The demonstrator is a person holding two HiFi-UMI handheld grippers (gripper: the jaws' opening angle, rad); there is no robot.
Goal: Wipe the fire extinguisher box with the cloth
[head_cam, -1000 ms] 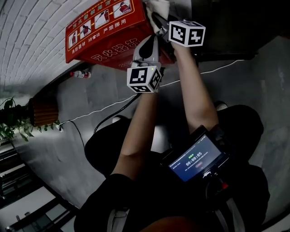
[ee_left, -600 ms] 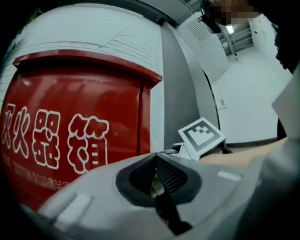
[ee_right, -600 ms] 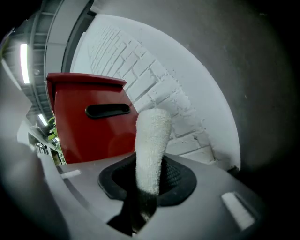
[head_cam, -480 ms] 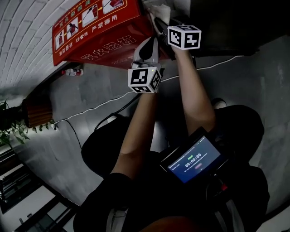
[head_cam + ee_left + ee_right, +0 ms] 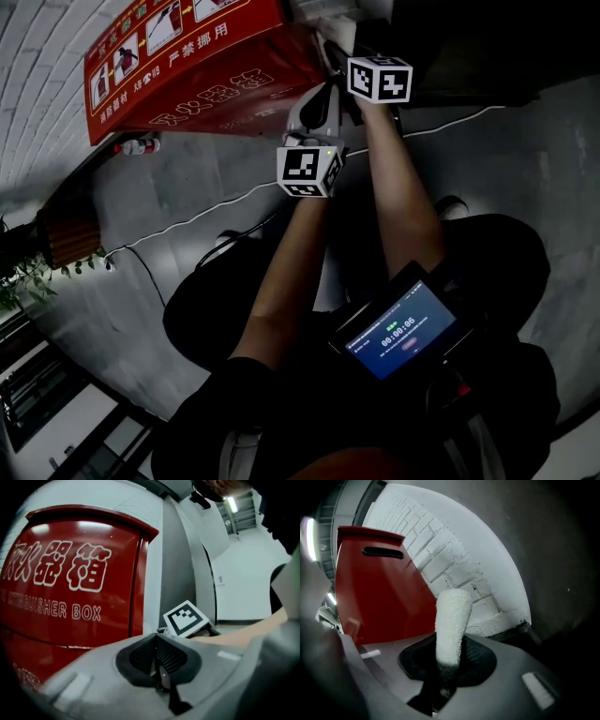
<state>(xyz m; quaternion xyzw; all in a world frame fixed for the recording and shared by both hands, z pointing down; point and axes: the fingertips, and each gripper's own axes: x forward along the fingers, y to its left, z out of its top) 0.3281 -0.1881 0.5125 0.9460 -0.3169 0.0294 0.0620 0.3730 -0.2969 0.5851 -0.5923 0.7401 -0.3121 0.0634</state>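
The red fire extinguisher box (image 5: 187,66) with white lettering stands against the brick wall, at the top left of the head view. My left gripper (image 5: 314,98) is shut with nothing in it, close to the box's front right corner; the box front (image 5: 70,573) fills the left gripper view ahead of that gripper (image 5: 157,667). My right gripper (image 5: 325,42) is by the box's right side, shut on a white cloth (image 5: 333,17). In the right gripper view the rolled cloth (image 5: 451,620) sticks up from the gripper (image 5: 443,686), a little apart from the red box side (image 5: 379,588).
A white brick wall (image 5: 464,559) runs behind the box. A white cable (image 5: 206,214) crosses the grey floor, and a small bottle (image 5: 139,145) lies beside the box. A potted plant (image 5: 37,253) is at the left. A device with a lit screen (image 5: 403,328) hangs at the person's chest.
The head view has shifted, so the box now sits further left and up. My left gripper has moved a little up and right, closer to the box corner. The right gripper still holds the cloth.
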